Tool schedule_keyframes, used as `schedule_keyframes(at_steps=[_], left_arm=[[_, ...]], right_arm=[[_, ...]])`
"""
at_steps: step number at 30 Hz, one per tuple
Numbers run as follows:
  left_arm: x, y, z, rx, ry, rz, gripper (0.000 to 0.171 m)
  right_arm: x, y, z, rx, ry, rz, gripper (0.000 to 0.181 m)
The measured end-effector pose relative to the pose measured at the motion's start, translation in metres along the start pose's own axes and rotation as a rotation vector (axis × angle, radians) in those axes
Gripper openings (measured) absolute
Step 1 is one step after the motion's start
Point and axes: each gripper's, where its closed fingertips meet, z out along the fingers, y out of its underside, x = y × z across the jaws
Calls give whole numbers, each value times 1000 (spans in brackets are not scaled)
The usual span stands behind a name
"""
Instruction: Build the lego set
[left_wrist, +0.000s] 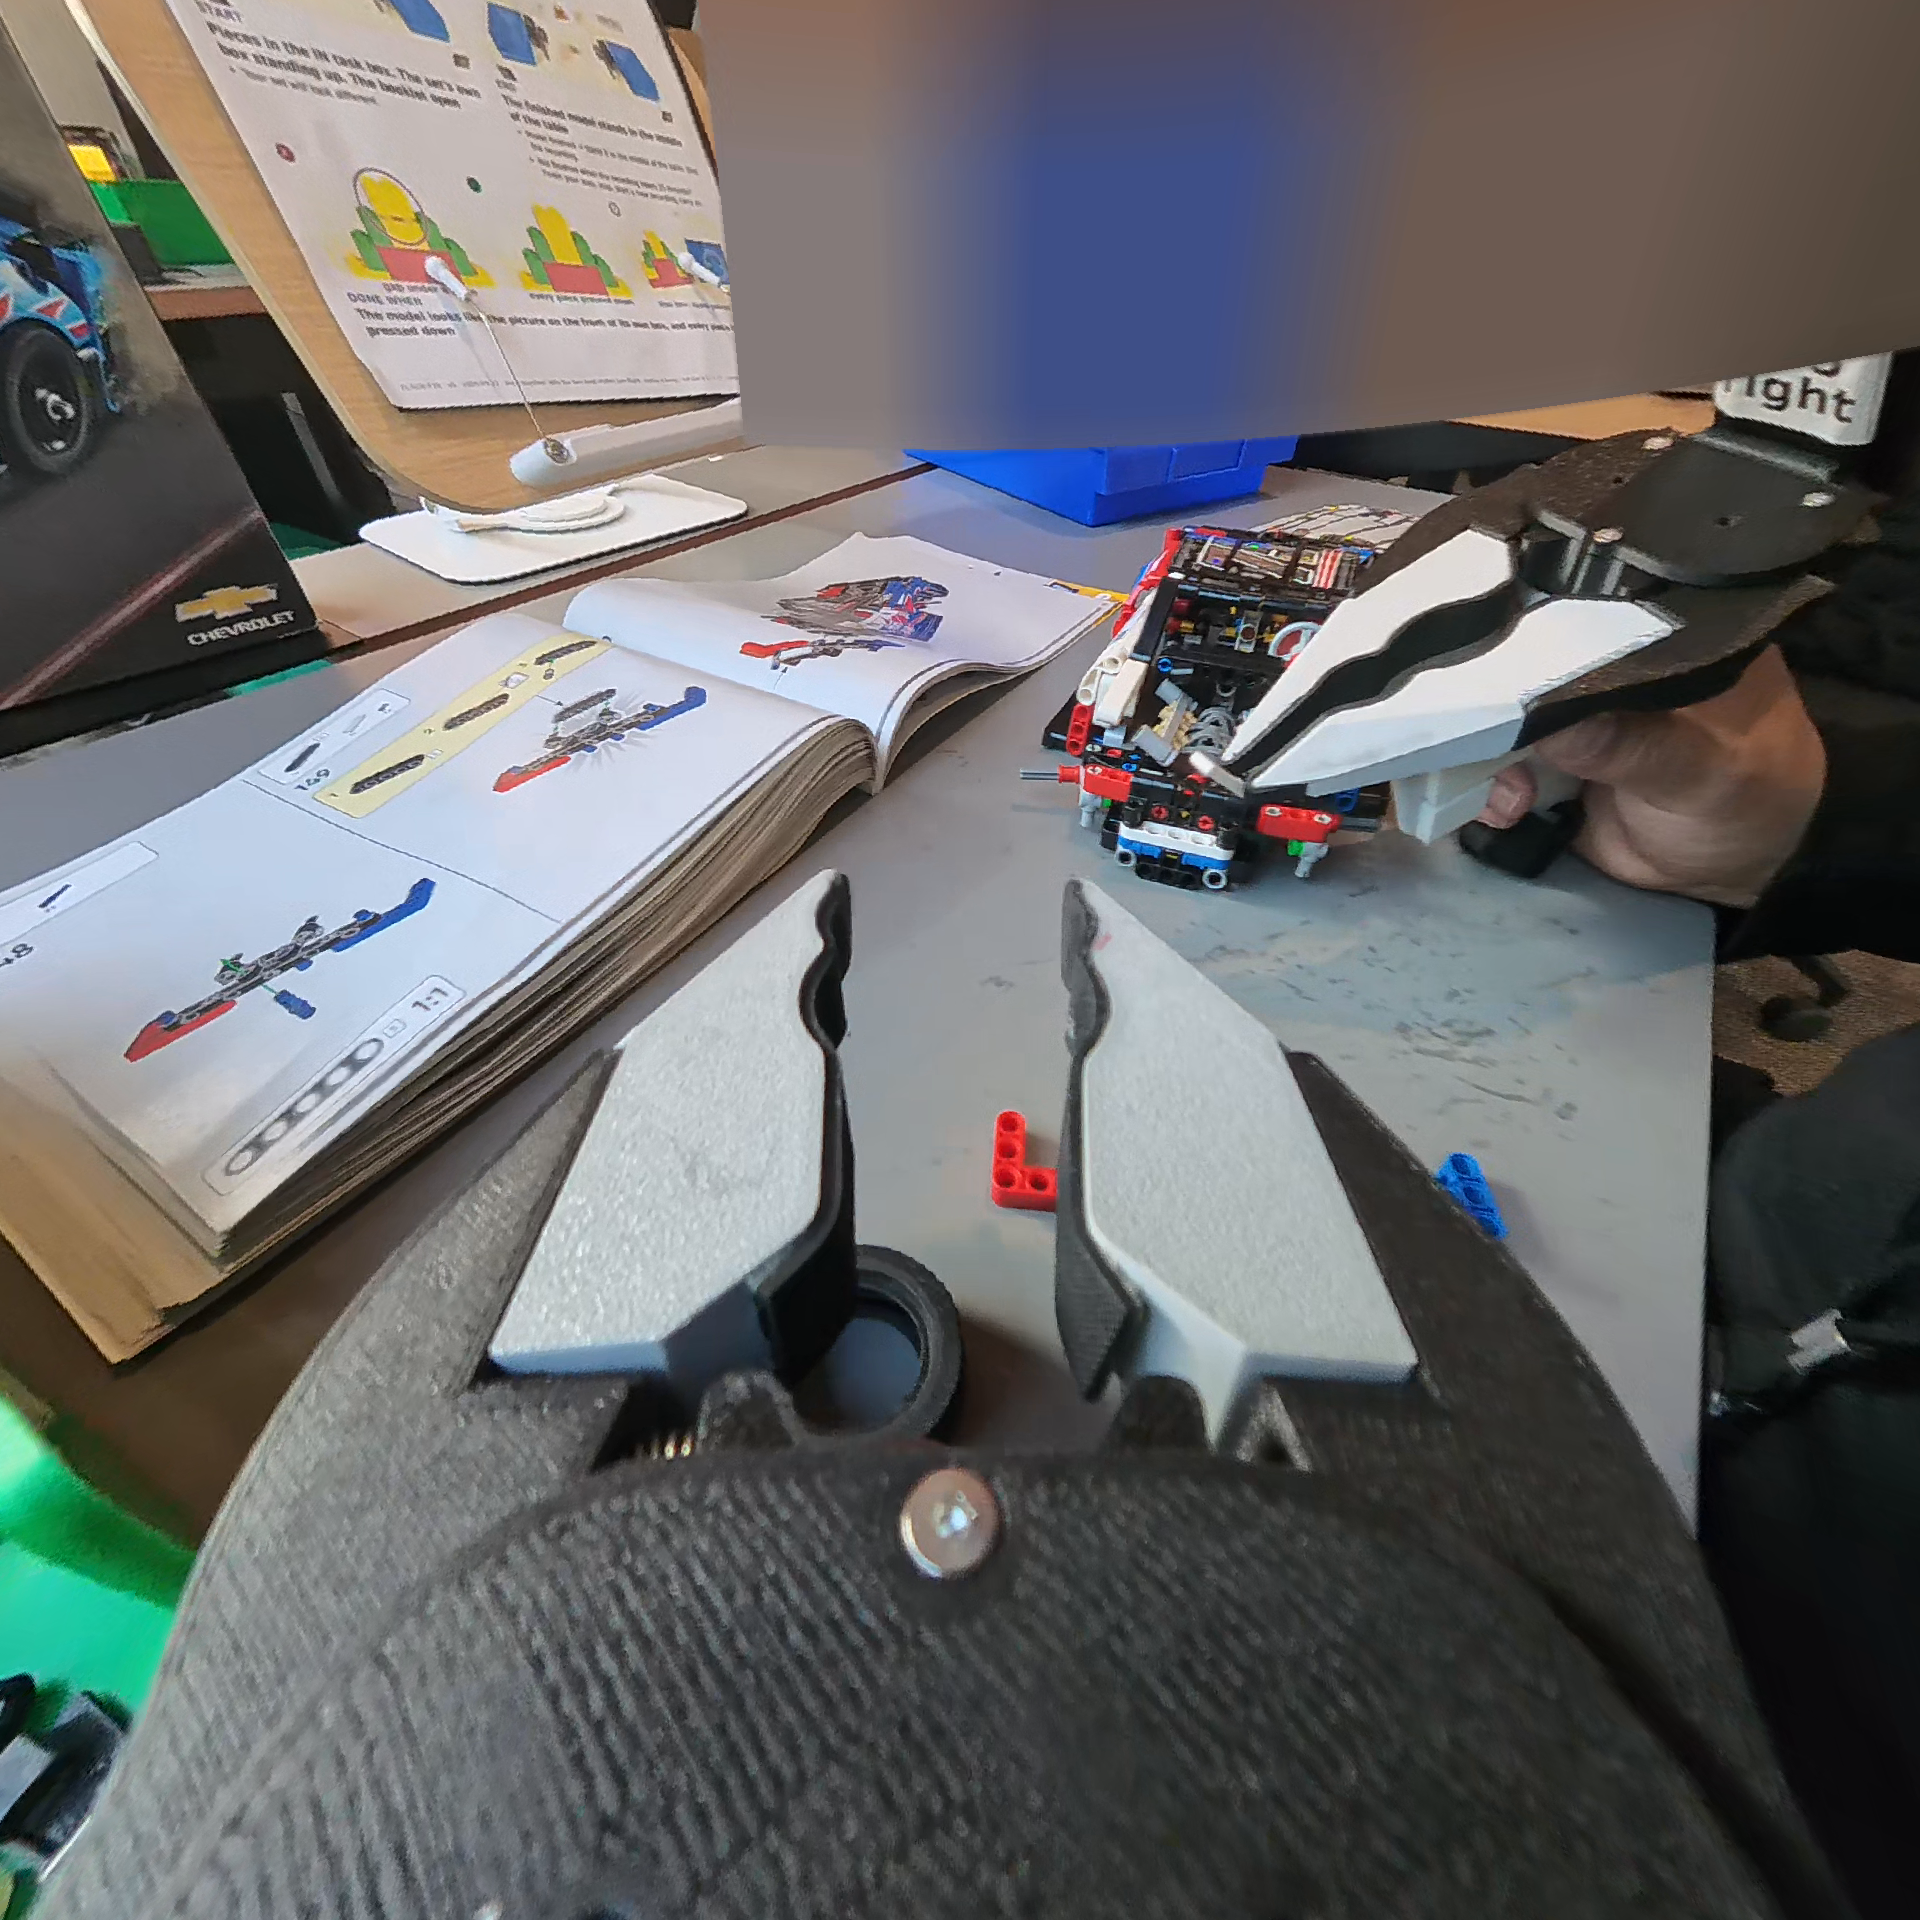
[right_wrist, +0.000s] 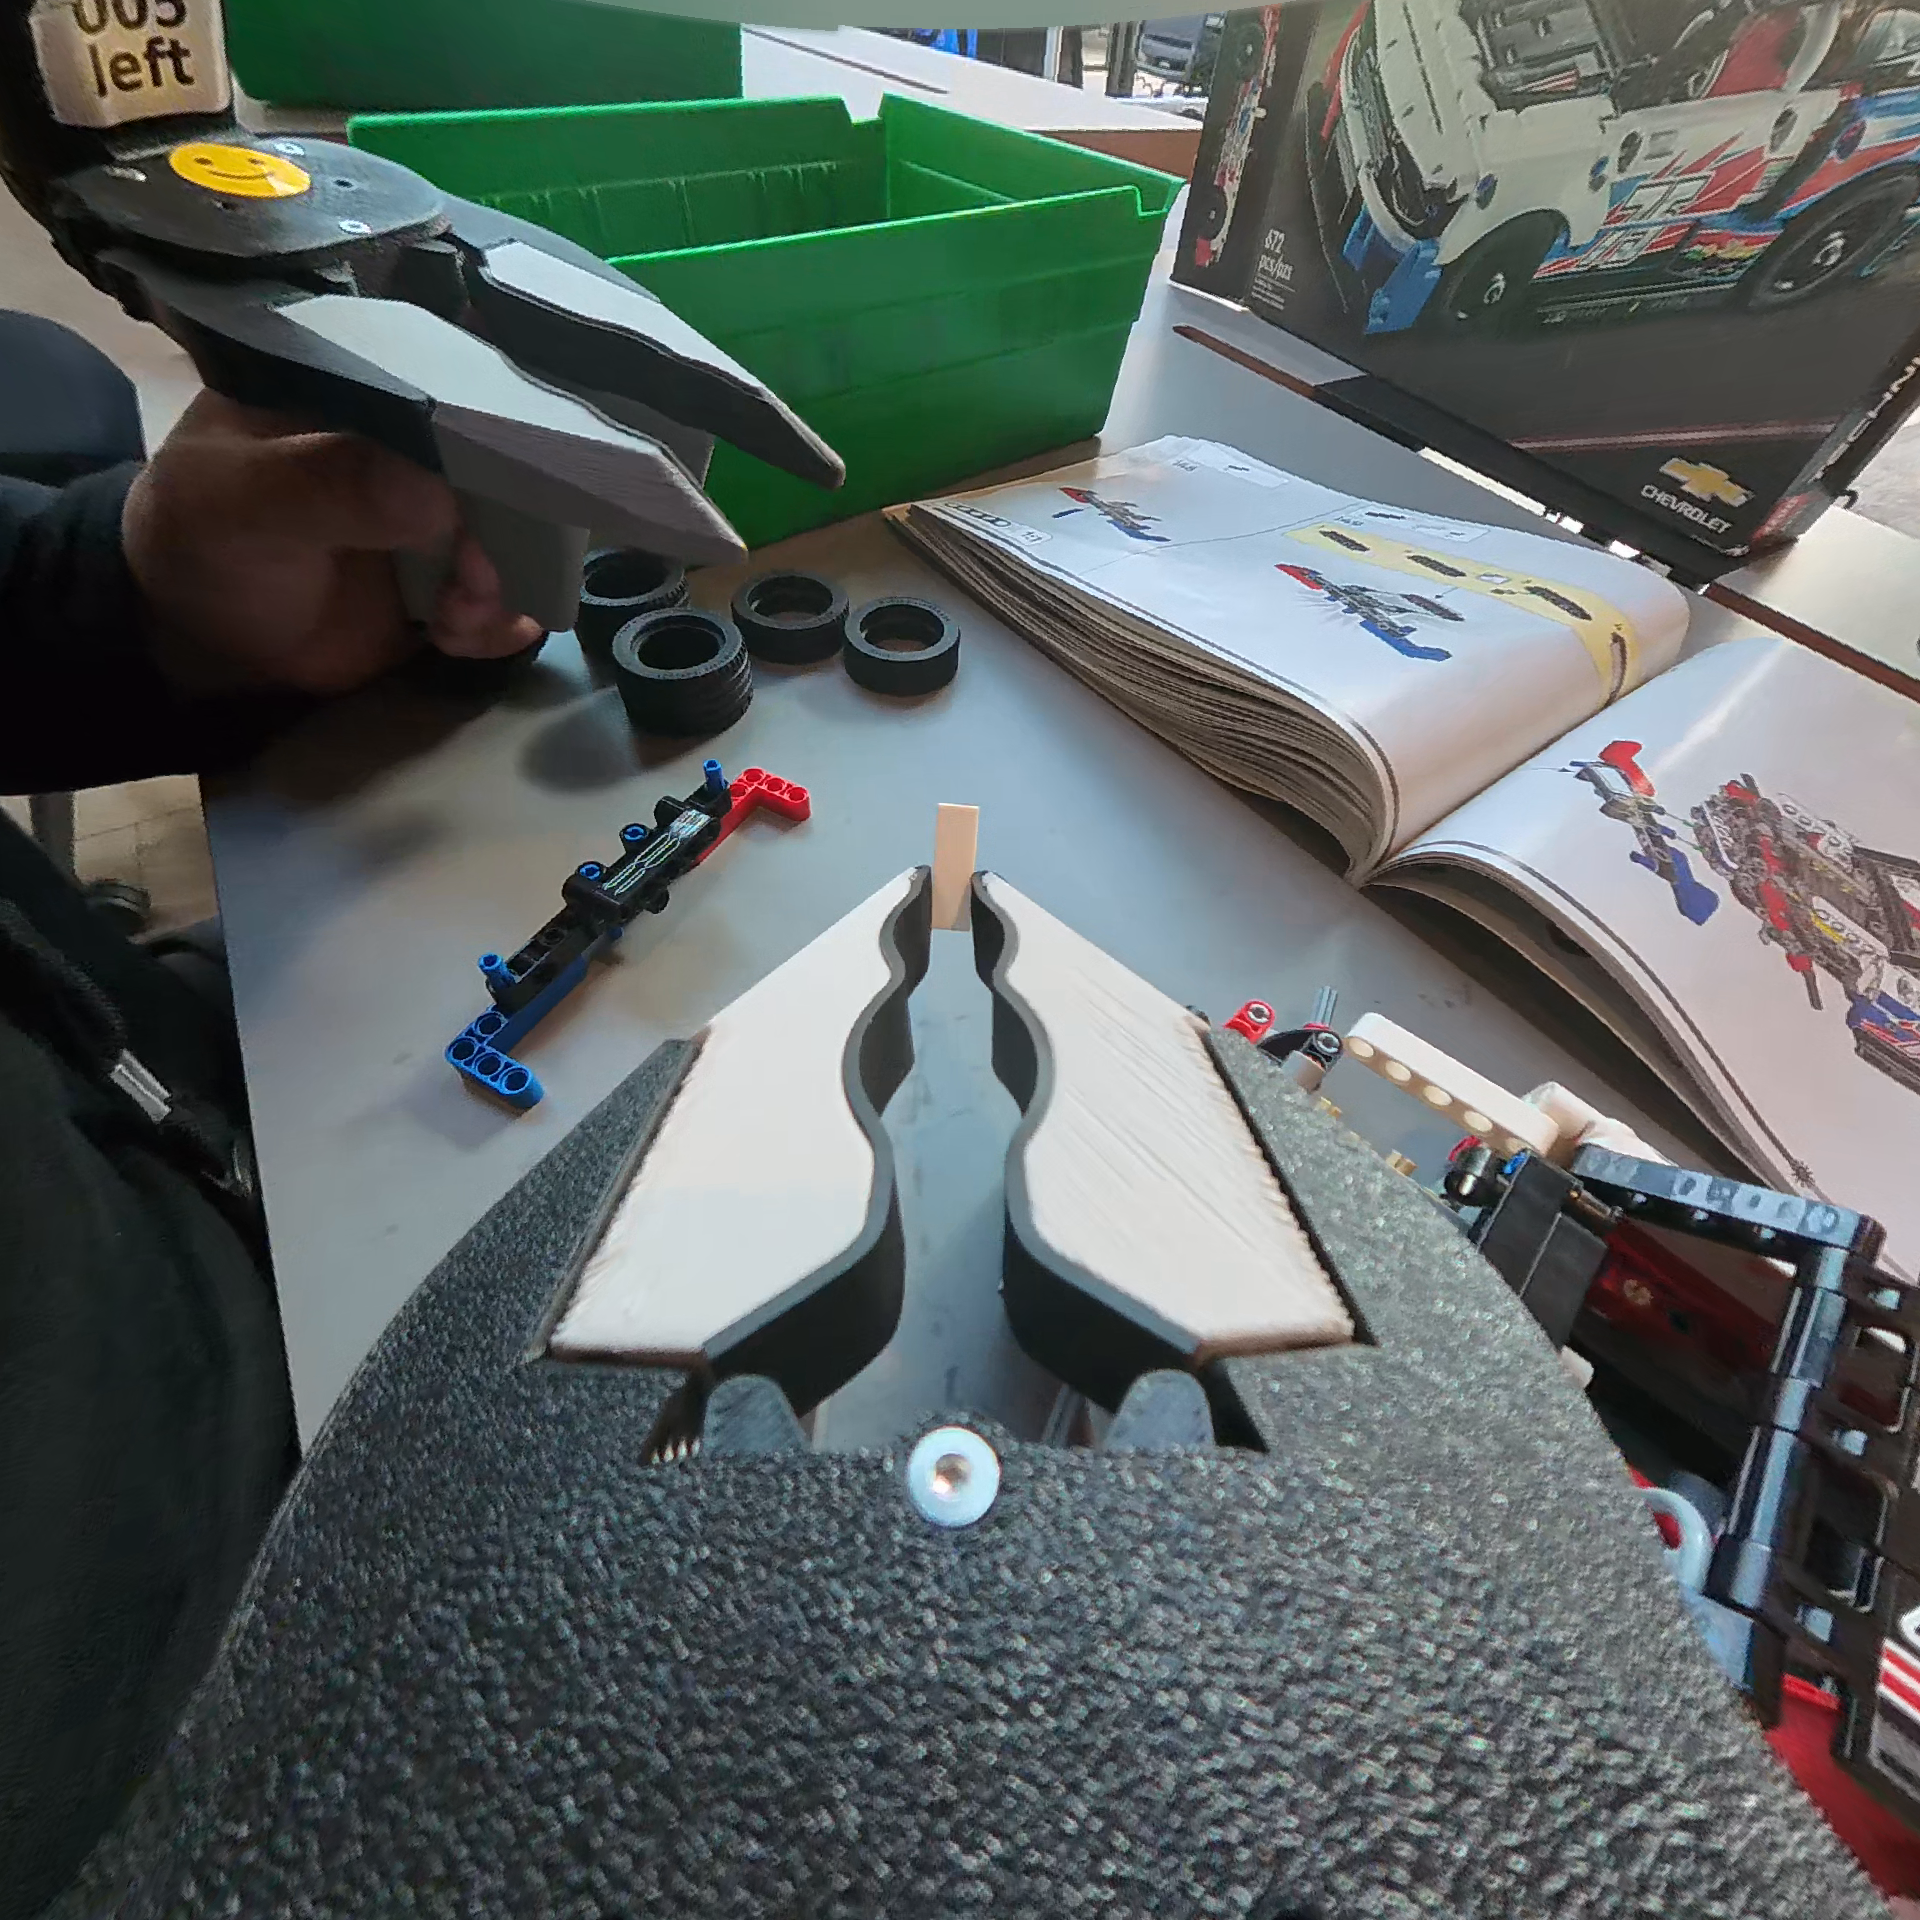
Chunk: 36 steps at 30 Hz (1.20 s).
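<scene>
My left gripper (left_wrist: 956, 899) is open and empty above the grey table (left_wrist: 1403, 997); it also shows in the right wrist view (right_wrist: 790, 509). A red L-shaped piece (left_wrist: 1016, 1164) lies between its fingers on the table. My right gripper (right_wrist: 951, 888) is shut on a small flat tan piece (right_wrist: 954, 847). In the left wrist view the right gripper (left_wrist: 1236, 771) holds this piece at the front of the part-built car model (left_wrist: 1174, 686). A long black sub-assembly (right_wrist: 623, 914) with a blue end and a red end lies on the table.
Several black tyres (right_wrist: 790, 623) lie near the left hand, one under the left gripper (left_wrist: 904, 1340). An open instruction booklet (right_wrist: 1351, 644), a green bin (right_wrist: 831, 260), the set's box (right_wrist: 1558, 260), a blue bin (left_wrist: 1122, 478) and a sheet stand (left_wrist: 468, 208) surround the work area. The gap from one gripper's tips to the other's is roughly 11 cm.
</scene>
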Motion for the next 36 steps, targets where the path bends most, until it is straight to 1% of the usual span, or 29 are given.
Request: schedule_keyframes(at_steps=[2, 6, 8, 13, 16, 17, 20, 23, 27, 28, 33, 36], left_arm=[[-6, -1, -1, 10, -17, -22, 39], [-15, -5, -5, 45, 0, -118, 39], [-20, -4, -5, 41, -17, -144, 38], [-20, -3, -3, 31, -62, -121, 33], [-19, 5, 3, -30, -70, -134, 33], [-19, 5, 3, -30, -74, -133, 33], [-15, 2, 0, -3, -66, -131, 23], [-13, 4, 0, -17, -79, -133, 24], [-8, 7, -3, -40, -67, -90, 33], [-7, 7, -4, -41, -69, -85, 33], [-6, 9, -11, -43, -32, -115, 33], [-7, 9, -11, -42, -9, -152, 33]], right_arm=[[2, -1, 0, 6, -2, 14, 6], [6, -2, -2, 22, -1, 49, 7], [7, -4, -2, 30, 9, 48, 7], [6, -1, 0, 7, 22, 19, 7], [7, 0, 1, -1, 43, 13, 7], [9, 0, 1, -2, 53, 13, 7], [12, -2, -1, 11, 85, 10, 7], [13, -3, -3, 9, 119, 3, 7], [0, 5, -4, -40, 93, 58, 6], [-5, 8, -4, -64, 82, 64, 7], [-23, 25, -9, -162, 40, 29, 7], [-26, 32, -11, -195, 43, -33, 7]])
